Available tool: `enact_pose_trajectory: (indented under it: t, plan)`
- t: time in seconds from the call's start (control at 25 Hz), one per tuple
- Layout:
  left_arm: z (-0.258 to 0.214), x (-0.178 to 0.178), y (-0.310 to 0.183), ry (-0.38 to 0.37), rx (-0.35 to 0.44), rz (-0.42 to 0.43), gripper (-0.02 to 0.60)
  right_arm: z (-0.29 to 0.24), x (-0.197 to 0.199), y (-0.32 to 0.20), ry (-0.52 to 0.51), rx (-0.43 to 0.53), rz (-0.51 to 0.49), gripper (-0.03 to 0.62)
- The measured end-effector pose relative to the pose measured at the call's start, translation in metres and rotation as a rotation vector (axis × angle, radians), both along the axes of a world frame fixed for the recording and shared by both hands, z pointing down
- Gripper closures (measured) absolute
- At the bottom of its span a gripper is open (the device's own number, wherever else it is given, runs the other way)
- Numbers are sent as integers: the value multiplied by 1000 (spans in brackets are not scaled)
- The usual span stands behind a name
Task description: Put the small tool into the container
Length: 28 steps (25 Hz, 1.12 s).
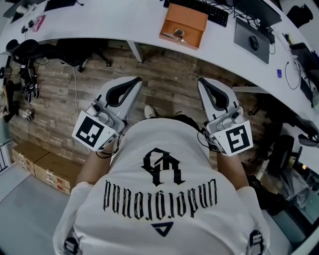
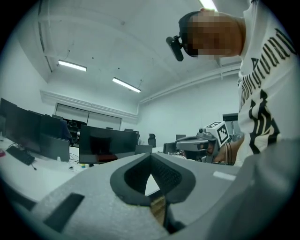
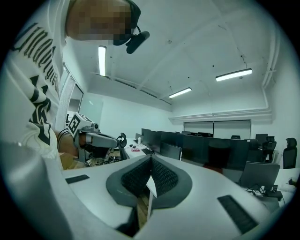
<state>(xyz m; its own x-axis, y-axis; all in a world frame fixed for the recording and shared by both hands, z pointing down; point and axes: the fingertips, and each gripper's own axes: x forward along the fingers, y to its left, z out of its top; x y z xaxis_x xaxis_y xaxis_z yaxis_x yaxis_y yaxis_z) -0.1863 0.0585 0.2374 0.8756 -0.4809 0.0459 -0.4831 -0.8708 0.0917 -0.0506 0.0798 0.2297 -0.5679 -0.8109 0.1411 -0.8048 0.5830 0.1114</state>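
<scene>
An orange-brown open box (image 1: 183,24) stands on the white curved desk (image 1: 114,22), far ahead of me. A small shiny object (image 1: 178,34) sits at its near edge; I cannot tell what it is. Both grippers are held close to my chest, well short of the desk, over the wood floor. The left gripper (image 1: 135,80) has its jaws together with nothing between them, as the left gripper view (image 2: 151,158) confirms. The right gripper (image 1: 201,81) is likewise shut and empty (image 3: 150,161). Each gripper view looks up at the ceiling and across at the other gripper.
A black keyboard (image 1: 199,7) and a grey mat with a mouse (image 1: 253,42) lie on the desk beside the box. Cardboard boxes (image 1: 42,167) are stacked on the floor at left. Cables and gear hang at the far left (image 1: 22,74). Rows of monitors (image 2: 101,143) fill the room.
</scene>
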Motion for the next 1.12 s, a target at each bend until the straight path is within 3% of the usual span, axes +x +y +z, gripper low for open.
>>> enact_pose_trajectory:
  t: [0.4, 1.12]
  plan:
    - [-4, 46, 51, -15, 5, -110, 569, -3, 49, 51, -10, 13, -54, 580]
    - [7, 139, 174, -18, 4, -146, 569, 22, 145, 168, 1, -18, -127, 580]
